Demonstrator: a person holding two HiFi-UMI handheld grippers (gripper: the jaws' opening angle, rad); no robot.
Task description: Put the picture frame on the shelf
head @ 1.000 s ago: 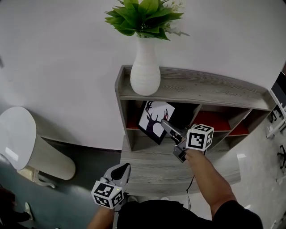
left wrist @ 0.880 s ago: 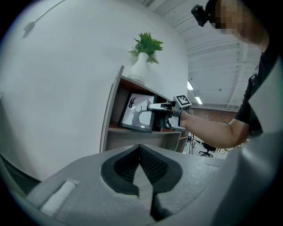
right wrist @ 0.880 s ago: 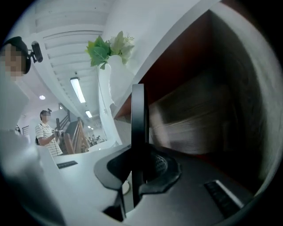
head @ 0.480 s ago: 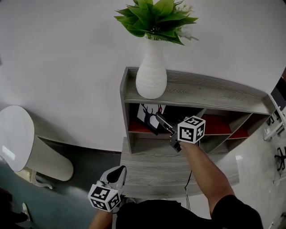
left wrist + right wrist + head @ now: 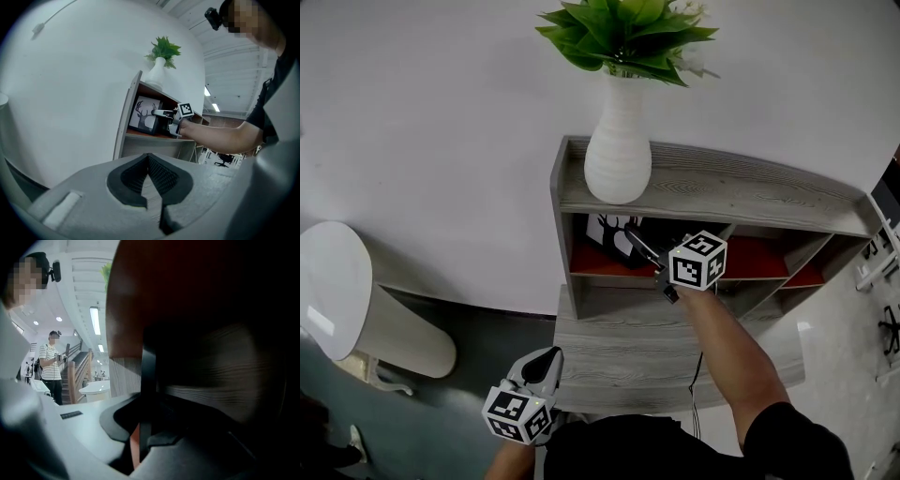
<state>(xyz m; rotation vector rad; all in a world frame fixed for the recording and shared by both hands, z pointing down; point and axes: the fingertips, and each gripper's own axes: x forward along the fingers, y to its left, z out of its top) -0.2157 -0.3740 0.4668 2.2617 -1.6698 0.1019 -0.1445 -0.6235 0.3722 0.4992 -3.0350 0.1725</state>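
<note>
Holding the picture frame [image 5: 606, 226] with the right gripper [image 5: 632, 238], pads pinched onto its thin black edge, nothing loose about it going by the right gripper view. Got the frame tucked inside the far-left cubby of the grey wooden shelf unit [image 5: 750, 192], right under the top board, over the red floor of that cubby. Looks upright with the white deer print facing out toward the near side, lower edge down by the red floor, but can't say for sure if touching. Sits directly below the white vase [image 5: 619, 155] with the green plant [image 5: 628, 33], up on the left end of the top board. Reaching in from the near right with a bare forearm [image 5: 727, 342] over the lower wooden desk surface [image 5: 619, 352]. Hanging low and near, off the left corner of that surface: left gripper [image 5: 550, 358], jaws closed tip to tip with nothing in them, pointed toward the shelf unit. Also a white rounded piece of furniture [image 5: 337, 281] off to the left on the floor, well apart from everything.
</note>
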